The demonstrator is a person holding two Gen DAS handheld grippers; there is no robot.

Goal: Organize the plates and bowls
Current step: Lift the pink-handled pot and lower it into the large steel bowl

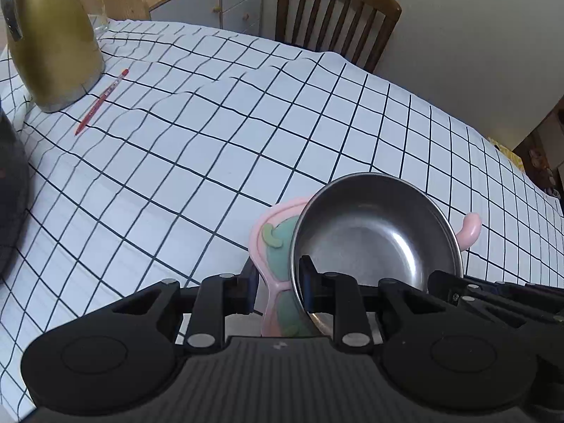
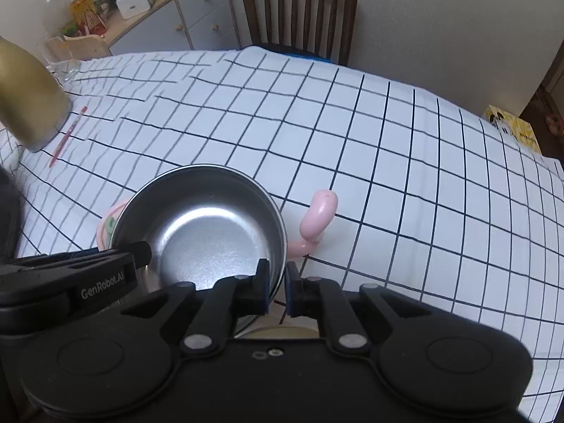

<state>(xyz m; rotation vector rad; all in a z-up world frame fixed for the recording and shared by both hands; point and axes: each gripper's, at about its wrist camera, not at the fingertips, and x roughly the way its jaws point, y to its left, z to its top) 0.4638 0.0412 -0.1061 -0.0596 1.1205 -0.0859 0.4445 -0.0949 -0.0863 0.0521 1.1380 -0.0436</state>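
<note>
Holding the steel bowl (image 2: 201,225) from both sides, the left gripper (image 1: 278,287) was clamped across the pink plate (image 1: 271,246) and the bowl's rim together, and the right gripper (image 2: 276,287) pinched the bowl's near wall. Bowl sat nested on the plate, which seemed tilted just above the checked tablecloth (image 1: 218,148); contact with the cloth could not be told. Stacking looked done; setting the pair down remained. Gold kettle (image 1: 53,38) and red pen (image 1: 102,100) lay well apart to the left, chair (image 2: 299,10) beyond. Nothing blocked the open cloth ahead.
</note>
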